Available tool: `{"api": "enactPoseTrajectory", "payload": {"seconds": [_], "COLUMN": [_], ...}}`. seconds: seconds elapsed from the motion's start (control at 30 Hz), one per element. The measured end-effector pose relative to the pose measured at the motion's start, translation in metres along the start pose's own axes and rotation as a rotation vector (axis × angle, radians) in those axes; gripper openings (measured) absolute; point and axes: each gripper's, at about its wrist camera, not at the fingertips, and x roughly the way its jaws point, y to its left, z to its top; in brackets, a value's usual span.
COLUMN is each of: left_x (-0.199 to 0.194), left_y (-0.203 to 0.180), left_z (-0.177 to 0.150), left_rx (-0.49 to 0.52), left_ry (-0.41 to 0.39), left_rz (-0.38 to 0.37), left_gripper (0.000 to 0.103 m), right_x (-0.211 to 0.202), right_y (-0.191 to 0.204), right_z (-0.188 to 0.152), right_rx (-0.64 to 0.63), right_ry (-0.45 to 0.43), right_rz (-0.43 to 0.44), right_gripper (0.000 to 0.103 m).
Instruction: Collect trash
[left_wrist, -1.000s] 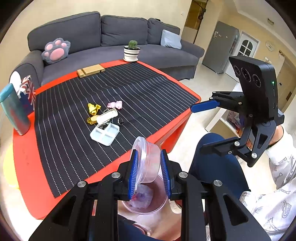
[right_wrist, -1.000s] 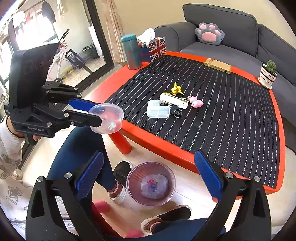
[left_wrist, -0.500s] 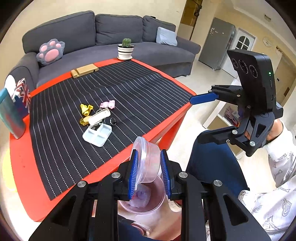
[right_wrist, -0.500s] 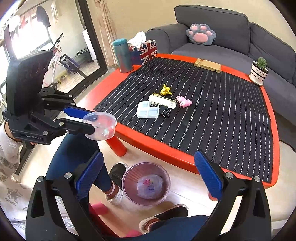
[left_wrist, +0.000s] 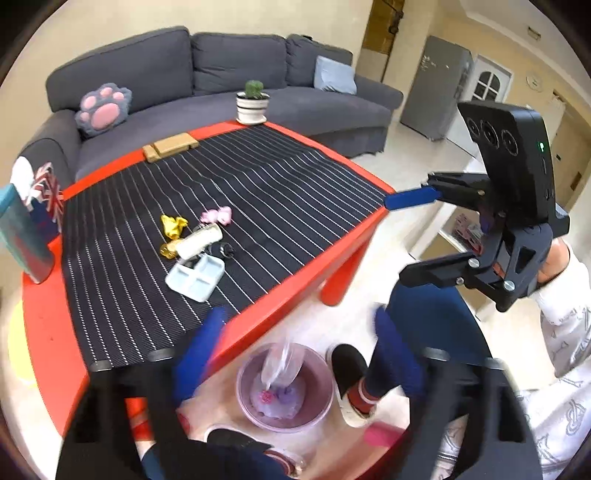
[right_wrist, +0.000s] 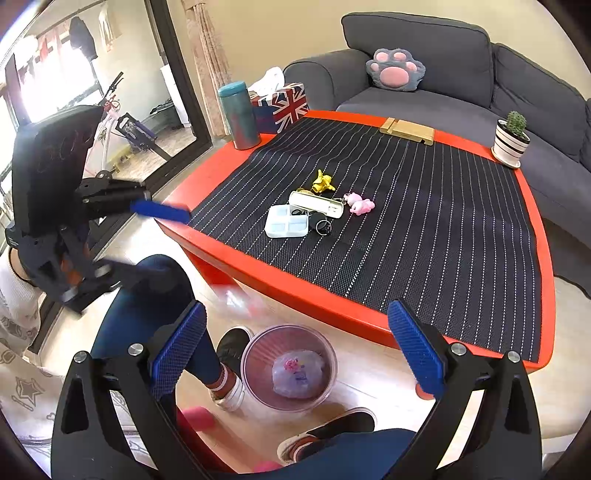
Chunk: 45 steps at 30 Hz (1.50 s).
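Observation:
My left gripper (left_wrist: 295, 354) is open and blurred above the round bin (left_wrist: 284, 387) on the floor. The clear plastic cup (left_wrist: 280, 362) is free of the fingers, a blurred shape falling at the bin's mouth. In the right wrist view the cup is a faint smear (right_wrist: 240, 299) above the bin (right_wrist: 290, 367), which holds crumpled wrappers. My right gripper (right_wrist: 295, 350) is open and empty over the bin. On the striped mat lie yellow wrappers (left_wrist: 173, 225), a pink toy (left_wrist: 218, 216), a white case (left_wrist: 197, 242) and a pale tray (left_wrist: 195, 277).
The red table (right_wrist: 295, 284) edge juts over the bin. On it stand a teal bottle (right_wrist: 240, 114), a flag tissue box (right_wrist: 280, 107), wooden blocks (right_wrist: 408, 129) and a potted cactus (right_wrist: 511, 138). The person's legs and shoes (right_wrist: 229, 354) flank the bin. A grey sofa stands behind.
My left gripper has opened and let go of the clear cup, which now drops toward the bin. The right gripper has barely moved.

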Motion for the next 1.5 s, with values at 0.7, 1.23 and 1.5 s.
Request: {"api": "enactPoseTrajectory", "payload": {"seconds": [0.7, 1.23, 1.5], "left_x": [0.000, -0.003, -0.004], "left_y": [0.011, 0.030, 0.041], "left_z": [-0.002, -0.002, -0.001], "left_rx": [-0.050, -0.088, -0.099], "left_ry": [0.008, 0.003, 0.000], "left_rz": [0.019, 0.051, 0.060], "left_gripper": [0.095, 0.095, 0.095], "right_x": [0.005, 0.014, 0.022], "right_y": [0.004, 0.006, 0.006], "right_z": [0.000, 0.021, 0.044], "right_rx": [-0.004, -0.038, -0.081], "right_ry": [0.009, 0.003, 0.009], "right_rz": [0.007, 0.015, 0.007], "right_gripper": [0.097, 0.097, 0.097]}}
